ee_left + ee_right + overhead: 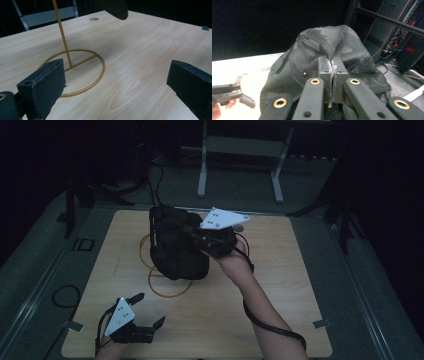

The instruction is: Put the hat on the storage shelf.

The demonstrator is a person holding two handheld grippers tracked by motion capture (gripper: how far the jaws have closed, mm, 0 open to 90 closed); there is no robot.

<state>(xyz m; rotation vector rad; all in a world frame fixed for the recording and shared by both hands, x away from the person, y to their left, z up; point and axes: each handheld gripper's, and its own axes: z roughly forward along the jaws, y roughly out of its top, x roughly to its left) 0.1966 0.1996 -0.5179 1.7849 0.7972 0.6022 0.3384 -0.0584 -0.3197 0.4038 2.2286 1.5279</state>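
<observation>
A black mesh cap hangs over a thin gold wire stand near the middle of the wooden table. My right gripper reaches in from the right and is shut on the cap's fabric; in the right gripper view its jaws are pressed together on a pinch of the cap. My left gripper is open at the table's front left, holding nothing. In the left gripper view the gripper faces the stand's ring base and pole, with the cap's lower edge above.
A white metal frame stands on the floor beyond the table. A cable loop lies on the floor at the left. Tape marks sit at the table's front corners. A small round hole is in the tabletop.
</observation>
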